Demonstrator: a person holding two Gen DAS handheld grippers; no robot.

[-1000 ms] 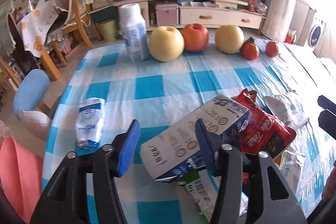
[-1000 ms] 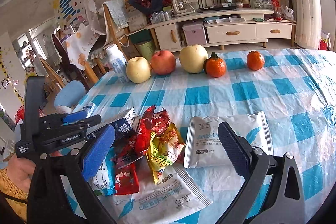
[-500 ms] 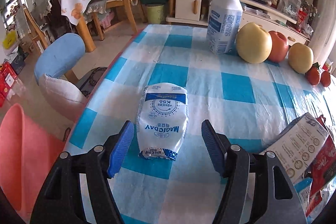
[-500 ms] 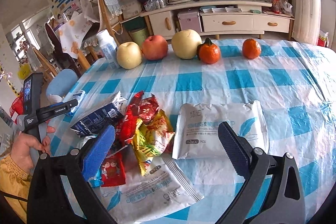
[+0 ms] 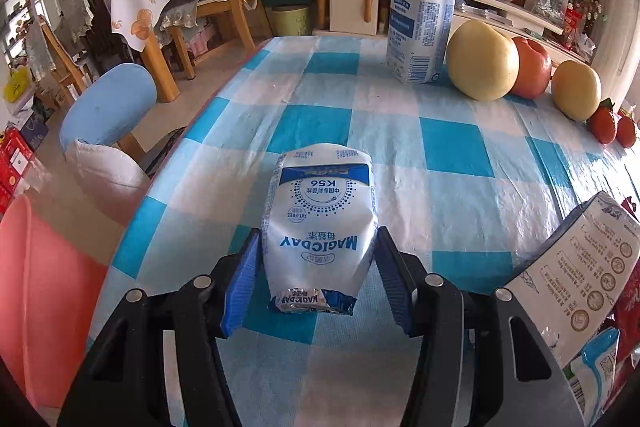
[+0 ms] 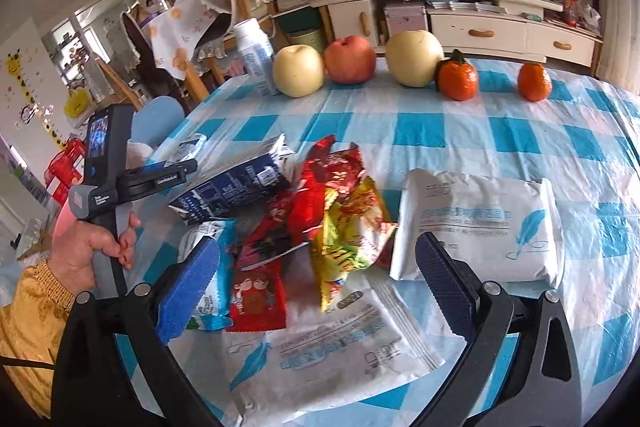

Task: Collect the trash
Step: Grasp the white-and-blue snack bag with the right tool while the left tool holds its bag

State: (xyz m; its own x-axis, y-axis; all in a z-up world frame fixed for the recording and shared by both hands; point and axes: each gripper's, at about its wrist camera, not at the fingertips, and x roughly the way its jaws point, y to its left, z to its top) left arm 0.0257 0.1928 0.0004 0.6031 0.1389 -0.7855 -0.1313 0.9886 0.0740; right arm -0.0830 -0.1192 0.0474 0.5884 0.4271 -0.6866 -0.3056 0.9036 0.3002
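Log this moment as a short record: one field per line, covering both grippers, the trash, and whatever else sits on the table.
left gripper: pads closed against both sides of the MAGICDAY pouch, which lies on the tablecloth
right gripper: open, holding nothing, above the wrapper pile
trash in pile: red and yellow snack wrappers, dark blue carton, flat white packs
not trash: white bottle, row of fruit
table edge: pouch lies near the side by the blue chair

Paper carton (image 5: 576, 275) running off the frame at four o'clock, red wrapper (image 5: 628, 307) showing only a sliver beside it, pink bin (image 5: 36, 307) getting clipped at eight o'clock, small print on the white pouch (image 5: 320, 223) staying illegible.
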